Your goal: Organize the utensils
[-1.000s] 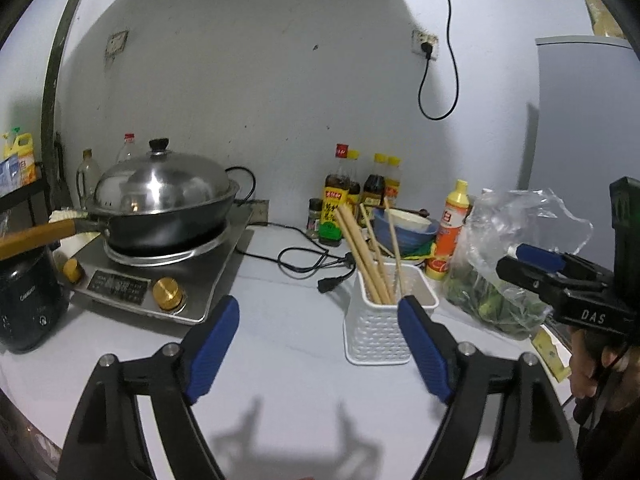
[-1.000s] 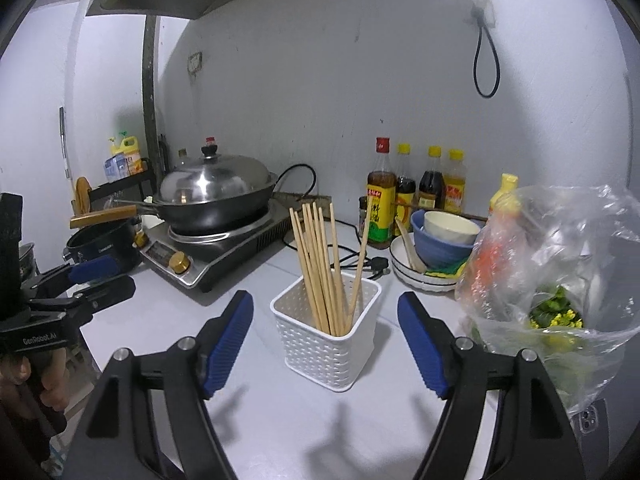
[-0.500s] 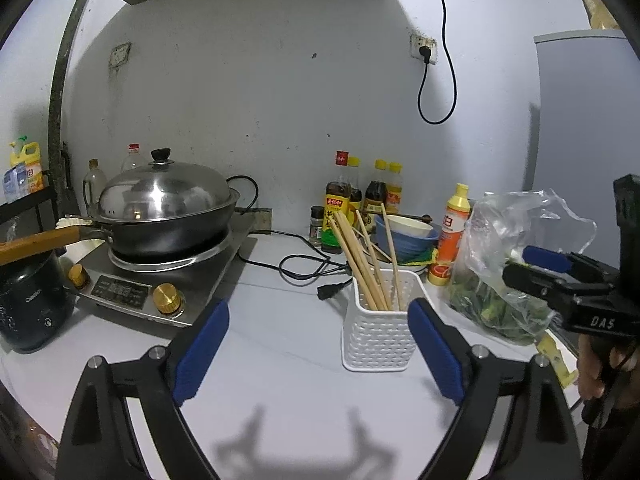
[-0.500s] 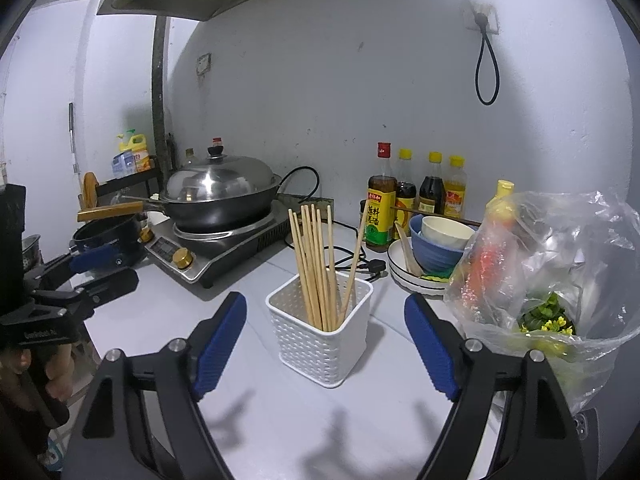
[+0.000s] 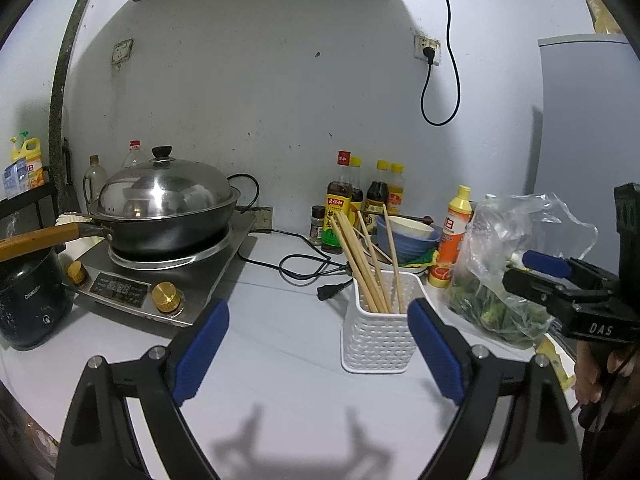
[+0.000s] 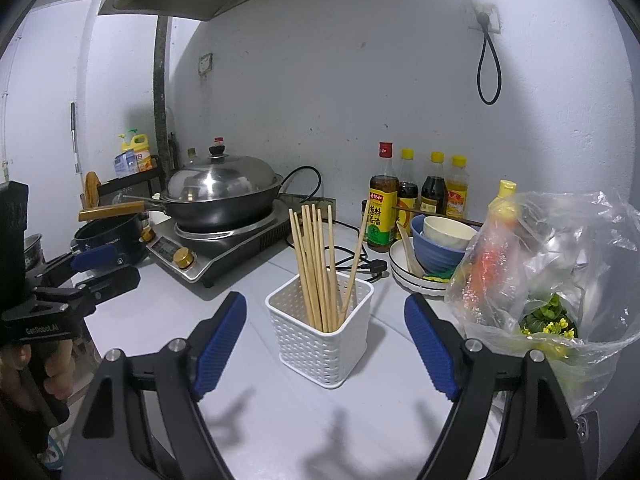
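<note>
Chopsticks (image 6: pixel 316 264) are standing upright in a white perforated holder (image 6: pixel 320 336), leaning against its walls, with one stick tilting away to the right. The holder is sitting on the white countertop (image 6: pixel 280 412), near the middle of the scene.

The left gripper (image 5: pixel 318 350) is hovering above the countertop, near side, with its jaws standing wide apart and nothing between the blue pads (image 5: pixel 202 350). The holder is lying just beyond the right pad in the left wrist view; whether the two are touching cannot be told.

The right gripper (image 6: pixel 324 342) is also hovering with its jaws wide apart. The holder is appearing between its two blue pads, with clear gaps on both sides, so no pad is pressing on it.

Far left, a lidded wok (image 6: pixel 224 196) is resting on an induction cooker (image 6: pixel 216 248). A dark pot (image 5: pixel 32 300) is standing at the near left. Along the far wall, sauce bottles (image 6: pixel 416 196) are standing in a row. Stacked bowls (image 6: pixel 436 244) are sitting on plates to the right of the holder, and a clear plastic bag (image 6: pixel 552 276) holding greens is lying at the far right. A black power cord (image 5: pixel 316 272) is trailing between the cooker and the holder.
</note>
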`<state>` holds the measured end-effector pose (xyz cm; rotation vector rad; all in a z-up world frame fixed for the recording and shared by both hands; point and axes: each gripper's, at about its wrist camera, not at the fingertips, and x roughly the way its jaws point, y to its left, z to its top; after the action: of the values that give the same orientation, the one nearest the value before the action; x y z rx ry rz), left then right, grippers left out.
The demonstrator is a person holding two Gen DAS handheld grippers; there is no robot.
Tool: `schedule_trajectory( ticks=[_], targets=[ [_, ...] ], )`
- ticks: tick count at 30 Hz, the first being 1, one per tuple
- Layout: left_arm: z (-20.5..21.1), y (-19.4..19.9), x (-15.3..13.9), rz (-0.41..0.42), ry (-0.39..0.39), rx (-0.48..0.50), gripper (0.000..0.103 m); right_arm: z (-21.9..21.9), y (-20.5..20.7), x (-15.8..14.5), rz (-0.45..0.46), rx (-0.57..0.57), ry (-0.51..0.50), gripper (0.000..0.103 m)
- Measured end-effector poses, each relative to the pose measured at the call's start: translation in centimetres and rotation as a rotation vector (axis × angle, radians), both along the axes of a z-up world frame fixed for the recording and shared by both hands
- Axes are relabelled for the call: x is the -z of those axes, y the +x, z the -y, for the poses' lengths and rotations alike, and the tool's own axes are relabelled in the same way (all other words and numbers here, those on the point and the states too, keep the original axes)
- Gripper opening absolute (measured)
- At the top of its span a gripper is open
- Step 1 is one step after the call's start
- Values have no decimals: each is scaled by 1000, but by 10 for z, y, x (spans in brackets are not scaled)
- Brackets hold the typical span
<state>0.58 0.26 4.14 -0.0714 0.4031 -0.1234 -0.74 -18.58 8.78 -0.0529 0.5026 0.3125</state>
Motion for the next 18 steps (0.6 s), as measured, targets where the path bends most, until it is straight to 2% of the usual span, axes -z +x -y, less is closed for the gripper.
schedule_trajectory(
  ticks=[18],
  targets=[
    [0,4,4,-17,-1,-10,91,1,5,5,-11,-1,8,80]
  ],
)
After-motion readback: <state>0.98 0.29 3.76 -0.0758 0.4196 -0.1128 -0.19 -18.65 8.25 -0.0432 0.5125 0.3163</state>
